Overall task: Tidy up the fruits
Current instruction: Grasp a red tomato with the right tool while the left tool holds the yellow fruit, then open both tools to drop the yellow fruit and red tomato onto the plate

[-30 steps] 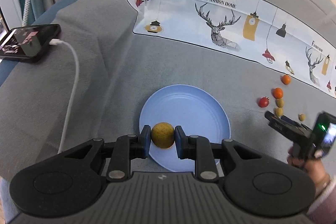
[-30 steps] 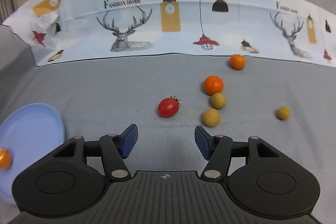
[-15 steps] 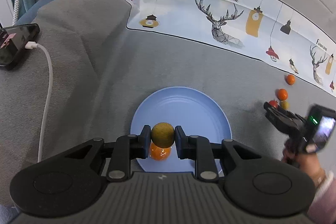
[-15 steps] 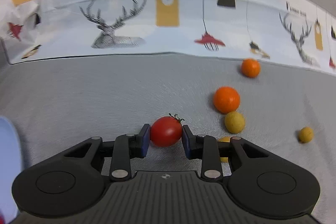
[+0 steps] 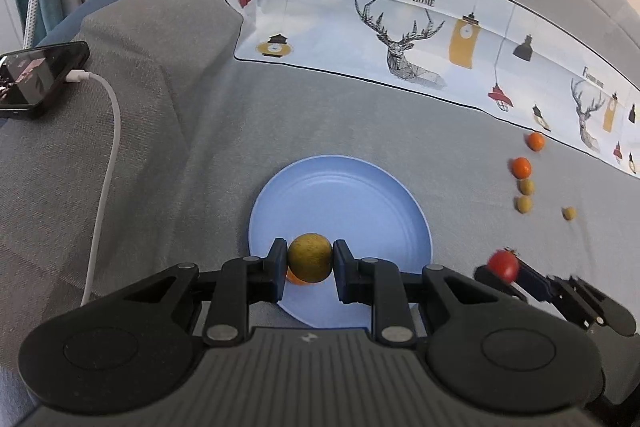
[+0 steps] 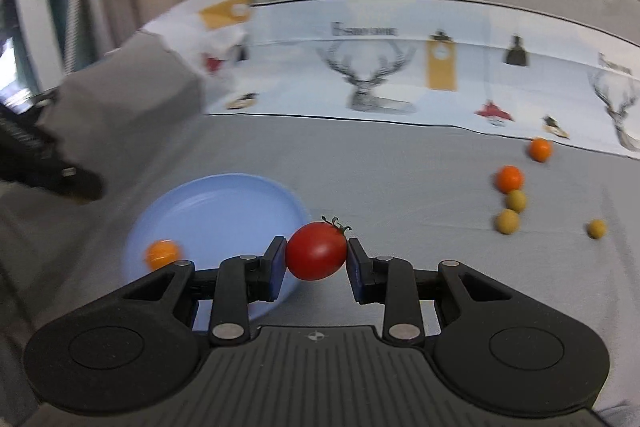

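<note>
My left gripper (image 5: 310, 263) is shut on a yellow-green round fruit (image 5: 310, 258) and holds it over the near edge of the blue plate (image 5: 360, 203). A small orange fruit (image 5: 295, 278) lies on the plate, mostly hidden under the held fruit; it shows in the right wrist view (image 6: 162, 253). My right gripper (image 6: 316, 255) is shut on a red cherry tomato (image 6: 317, 250) just right of the plate (image 6: 224, 203). In the left wrist view the tomato (image 5: 503, 264) shows right of the plate.
Two orange fruits (image 6: 509, 179) (image 6: 540, 149) and three yellow-green ones (image 6: 507, 221) lie on the grey cloth at the right. A printed deer cloth (image 5: 400, 27) runs along the back. A phone (image 5: 36, 79) with a white cable (image 5: 108, 155) lies far left.
My right gripper closed on the cherry tomato, lifted it and carried it left to the plate. My left gripper still holds the yellow-green fruit over the plate.
</note>
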A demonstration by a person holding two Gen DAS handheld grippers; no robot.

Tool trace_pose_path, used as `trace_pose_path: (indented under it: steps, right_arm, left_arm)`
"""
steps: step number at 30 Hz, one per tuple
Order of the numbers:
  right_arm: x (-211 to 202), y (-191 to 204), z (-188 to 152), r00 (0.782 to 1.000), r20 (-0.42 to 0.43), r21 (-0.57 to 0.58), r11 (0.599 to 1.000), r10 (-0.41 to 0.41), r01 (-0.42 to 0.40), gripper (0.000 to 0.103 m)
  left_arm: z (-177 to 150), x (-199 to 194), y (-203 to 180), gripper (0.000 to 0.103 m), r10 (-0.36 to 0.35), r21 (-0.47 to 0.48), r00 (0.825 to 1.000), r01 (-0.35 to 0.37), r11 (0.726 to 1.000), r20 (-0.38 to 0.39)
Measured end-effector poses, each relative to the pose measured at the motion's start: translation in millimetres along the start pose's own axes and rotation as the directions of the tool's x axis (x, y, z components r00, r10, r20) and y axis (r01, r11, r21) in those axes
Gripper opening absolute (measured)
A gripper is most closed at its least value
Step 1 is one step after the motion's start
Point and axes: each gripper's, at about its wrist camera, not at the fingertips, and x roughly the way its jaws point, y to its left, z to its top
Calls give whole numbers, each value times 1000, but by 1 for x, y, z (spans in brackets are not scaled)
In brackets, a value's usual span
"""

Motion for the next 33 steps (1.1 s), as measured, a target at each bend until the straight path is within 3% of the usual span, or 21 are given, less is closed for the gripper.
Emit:
trace_pose_path:
  steps: [5, 15, 16, 17, 18, 19, 20, 23, 26, 28, 31, 33]
  right_arm:
    - [3, 21, 5, 999, 9, -55, 998, 31, -30, 34]
    - [53, 43, 10, 996, -71, -146, 988, 49, -59, 34]
    - [56, 44, 11, 996, -72, -160, 985, 53, -64, 34]
    - [61, 46, 13, 995, -83, -184, 980, 60, -74, 35]
    - [64, 47, 15, 994, -92, -197, 977, 62, -79, 44]
    - [66, 50, 18, 994, -100, -211, 975, 53, -73, 52]
    - [66, 52, 20, 994, -108, -227, 972, 34, -58, 66]
    - [53, 61, 24, 992, -124, -268, 963, -5, -29, 75]
    - [33, 74, 24, 986, -149, -267, 963, -72, 30, 88]
    - [19, 80, 23, 975, -178, -206, 974, -130, 93, 93]
    - [7, 80, 20, 950, -245, -68, 981, -191, 180, 99]
    - [6, 79, 19, 913, -325, 9, 964, -249, 266, 99]
  left_arm:
    - [-2, 10, 0, 27, -6, 21, 1000, 7, 1000, -12]
    - [15, 73, -12, 27, 28, 67, 999, -25, 997, -30]
    - [18, 78, -11, 37, 23, 57, 999, -22, 998, -25]
    - [20, 82, -8, 60, 16, 52, 1000, -15, 999, -25]
    - [22, 84, -6, 72, 16, 43, 1000, -15, 999, -23]
    - [24, 83, -3, 91, 16, 27, 1000, -16, 999, -13]
    - [23, 80, 1, 98, 16, 11, 1000, -16, 1000, 5]
    - [17, 59, 10, 103, 11, -18, 999, -10, 1000, 42]
    - [5, 38, 13, 103, 67, -38, 998, -66, 997, 11]
    - [-9, 29, 16, 103, 65, -75, 998, -66, 995, -11]
    - [-28, 26, 17, 103, 16, -86, 998, -21, 996, -61]
    - [-35, 20, 20, 103, 7, -55, 999, -9, 998, -43]
